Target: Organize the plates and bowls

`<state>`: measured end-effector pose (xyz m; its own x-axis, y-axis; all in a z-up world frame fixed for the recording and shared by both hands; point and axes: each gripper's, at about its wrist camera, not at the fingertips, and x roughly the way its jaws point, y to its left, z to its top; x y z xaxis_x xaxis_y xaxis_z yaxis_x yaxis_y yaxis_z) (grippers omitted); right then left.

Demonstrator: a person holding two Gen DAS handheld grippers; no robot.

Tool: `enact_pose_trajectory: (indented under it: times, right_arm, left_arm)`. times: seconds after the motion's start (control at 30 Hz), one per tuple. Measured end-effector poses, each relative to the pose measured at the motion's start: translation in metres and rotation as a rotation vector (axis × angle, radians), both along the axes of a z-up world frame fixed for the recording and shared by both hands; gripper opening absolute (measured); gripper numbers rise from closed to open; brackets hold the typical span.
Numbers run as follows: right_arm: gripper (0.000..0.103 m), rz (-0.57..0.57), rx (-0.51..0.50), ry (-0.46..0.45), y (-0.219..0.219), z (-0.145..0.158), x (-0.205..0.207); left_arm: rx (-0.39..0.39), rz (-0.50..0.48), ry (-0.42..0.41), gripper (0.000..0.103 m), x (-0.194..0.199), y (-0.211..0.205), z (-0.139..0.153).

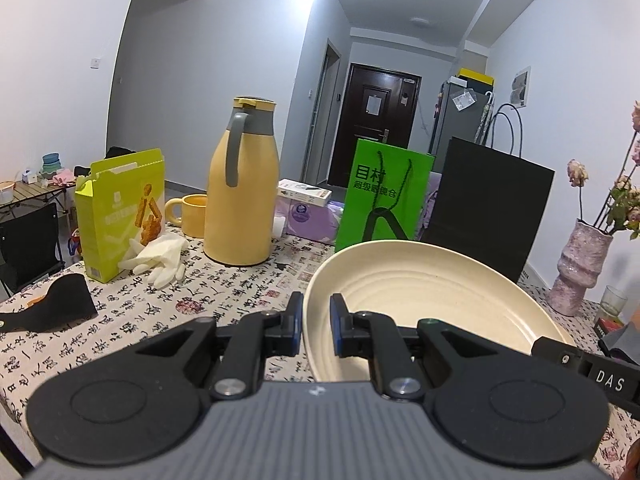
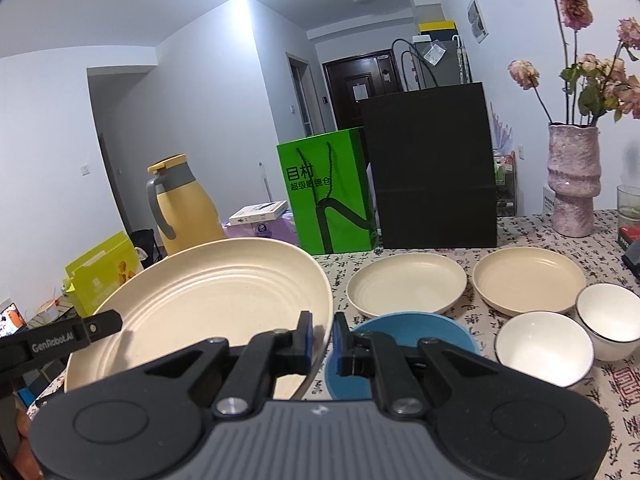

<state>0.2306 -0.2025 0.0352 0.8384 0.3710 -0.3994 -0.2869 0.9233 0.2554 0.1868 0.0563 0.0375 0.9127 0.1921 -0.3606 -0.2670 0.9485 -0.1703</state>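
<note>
A large cream plate (image 1: 432,300) hangs tilted above the patterned tablecloth, held from both sides. My left gripper (image 1: 316,320) is shut on its left rim, and my right gripper (image 2: 323,336) is shut on the right rim of the same plate (image 2: 208,304). On the table beyond the right gripper lie a smaller cream plate (image 2: 406,284), a tan plate (image 2: 528,280) and a blue dish (image 2: 412,332), partly hidden by the fingers. Two white bowls (image 2: 544,348) (image 2: 610,316) stand at the right.
A yellow thermos jug (image 1: 240,188), yellow mug (image 1: 192,212), green-yellow box (image 1: 120,216) and white gloves (image 1: 160,258) fill the table's left. A green bag (image 2: 328,196) and black bag (image 2: 432,168) stand behind the plates. A pink vase (image 2: 572,180) and a glass (image 2: 628,204) sit far right.
</note>
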Motion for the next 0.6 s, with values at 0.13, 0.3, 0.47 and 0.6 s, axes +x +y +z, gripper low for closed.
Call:
enact_pose_trajectory:
  times: [0.13,0.3,0.47,0.6]
  right_arm:
    - [0.01,-0.012,0.004,0.0,-0.01,-0.001,-0.008]
    - [0.01,-0.026,0.008,-0.006,-0.021,-0.001,-0.018]
    - [0.01,-0.038,0.016,-0.01,-0.03,-0.002,-0.025]
    - [0.01,-0.044,0.019,-0.006,-0.035,-0.005,-0.031]
  left_arm:
    - [0.003,-0.011,0.001,0.013,-0.006,-0.01,-0.001]
    - [0.002,-0.024,0.004,0.013,-0.012,-0.02,-0.001]
    - [0.009,-0.037,0.001,0.013,-0.019,-0.028,-0.002]
    - [0.014,-0.044,0.0,0.013,-0.024,-0.034,-0.002]
